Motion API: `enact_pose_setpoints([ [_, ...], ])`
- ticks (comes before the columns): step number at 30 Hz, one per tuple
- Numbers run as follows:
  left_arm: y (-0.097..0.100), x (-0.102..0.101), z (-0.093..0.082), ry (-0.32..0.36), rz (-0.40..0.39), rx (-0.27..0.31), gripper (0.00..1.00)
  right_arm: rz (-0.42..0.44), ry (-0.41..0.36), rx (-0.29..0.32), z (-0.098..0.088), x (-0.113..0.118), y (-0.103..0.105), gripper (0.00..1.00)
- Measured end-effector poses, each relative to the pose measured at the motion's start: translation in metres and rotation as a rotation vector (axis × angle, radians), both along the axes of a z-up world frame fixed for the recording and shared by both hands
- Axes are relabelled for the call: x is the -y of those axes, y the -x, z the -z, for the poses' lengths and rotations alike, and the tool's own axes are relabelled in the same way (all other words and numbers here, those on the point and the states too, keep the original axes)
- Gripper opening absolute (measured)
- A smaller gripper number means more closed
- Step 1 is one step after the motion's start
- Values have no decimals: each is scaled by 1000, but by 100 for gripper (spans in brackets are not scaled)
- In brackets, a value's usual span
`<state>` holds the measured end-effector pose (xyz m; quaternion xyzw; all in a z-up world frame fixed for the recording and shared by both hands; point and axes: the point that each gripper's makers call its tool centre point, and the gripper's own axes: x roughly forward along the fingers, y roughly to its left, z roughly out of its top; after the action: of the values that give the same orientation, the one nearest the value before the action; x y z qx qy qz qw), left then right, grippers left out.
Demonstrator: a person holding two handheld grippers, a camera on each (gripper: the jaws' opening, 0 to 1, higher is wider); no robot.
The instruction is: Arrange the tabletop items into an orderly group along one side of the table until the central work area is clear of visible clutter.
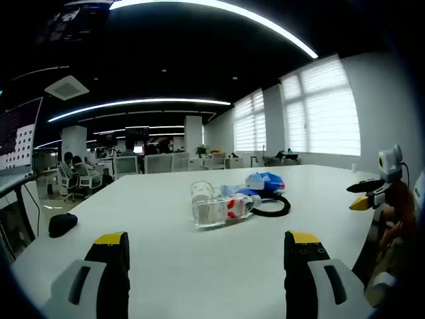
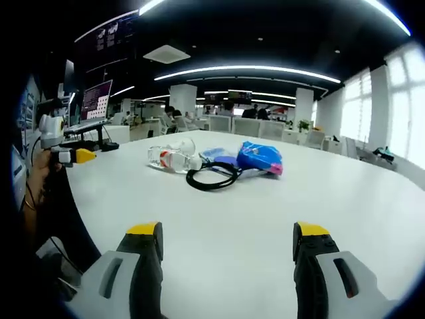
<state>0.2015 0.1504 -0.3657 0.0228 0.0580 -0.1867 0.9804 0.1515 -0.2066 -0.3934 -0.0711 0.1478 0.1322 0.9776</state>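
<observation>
Both tongs spread wide and empty over the white tabletop (image 1: 166, 266).

The left tongs (image 1: 208, 256) and right tongs (image 2: 228, 246) hang above bare surface, well apart from the clutter. A clear plastic bottle (image 1: 222, 207) lies on its side mid-table, touching a blue packet (image 2: 260, 158) and a looped black cable (image 2: 211, 178). A dark mouse-like object (image 1: 62, 224) sits apart near the left edge.

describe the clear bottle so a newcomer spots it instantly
On the white table, a small cluster sits mid-surface. The clear bottle lies on its side at the cluster's end, next to the black cable loop and blue bag. It alone is transparent, with red label marks.
</observation>
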Motion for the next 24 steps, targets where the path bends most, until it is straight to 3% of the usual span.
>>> enact_pose_setpoints([
  [11, 1, -4, -1, 10, 2, 3, 94, 31, -31, -27, 2, 2, -3, 78],
  [24, 3, -3, 5, -4, 0, -10, 94, 47, -6, -30, 4, 7, -3, 79],
])
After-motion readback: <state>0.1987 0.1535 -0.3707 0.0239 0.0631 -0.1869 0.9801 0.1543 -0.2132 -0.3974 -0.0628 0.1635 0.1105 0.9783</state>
